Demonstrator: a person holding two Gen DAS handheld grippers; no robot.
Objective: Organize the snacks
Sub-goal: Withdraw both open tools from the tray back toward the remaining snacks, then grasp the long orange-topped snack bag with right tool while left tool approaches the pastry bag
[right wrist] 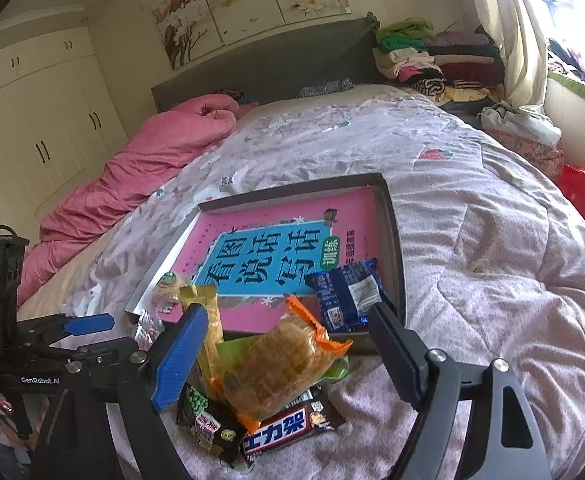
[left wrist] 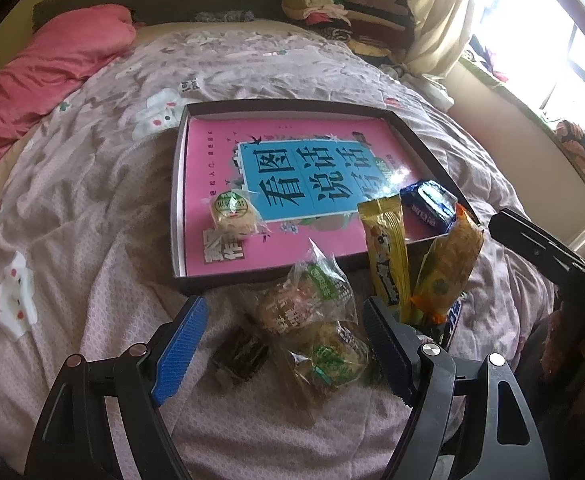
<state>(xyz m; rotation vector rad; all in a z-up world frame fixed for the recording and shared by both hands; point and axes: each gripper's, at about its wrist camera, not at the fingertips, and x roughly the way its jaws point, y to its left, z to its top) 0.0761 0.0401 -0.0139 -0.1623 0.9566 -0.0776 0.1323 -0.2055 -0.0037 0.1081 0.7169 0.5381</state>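
Note:
A shallow dark box [left wrist: 178, 184] with a pink printed bottom lies on the bed; it also shows in the right wrist view [right wrist: 392, 216]. Inside it lie a round wrapped pastry [left wrist: 234, 210] and a blue packet [left wrist: 428, 204]. In front of the box is a pile of snacks: two clear-wrapped pastries [left wrist: 304, 300], a dark small cake [left wrist: 240, 354], a yellow bar [left wrist: 384, 252] and an orange-edged cracker pack [right wrist: 280, 364]. My left gripper [left wrist: 284, 320] is open around the pastries. My right gripper [right wrist: 288, 328] is open over the cracker pack, a chocolate bar [right wrist: 288, 426] and a green-black packet [right wrist: 208, 420].
The bed has a lilac quilt [right wrist: 492, 240] and a rumpled pink blanket [right wrist: 140, 176] at the left. Folded clothes [right wrist: 432, 56] are stacked by the headboard. Wardrobe doors [right wrist: 32, 120] stand at the left, a curtained window [right wrist: 532, 20] at the right.

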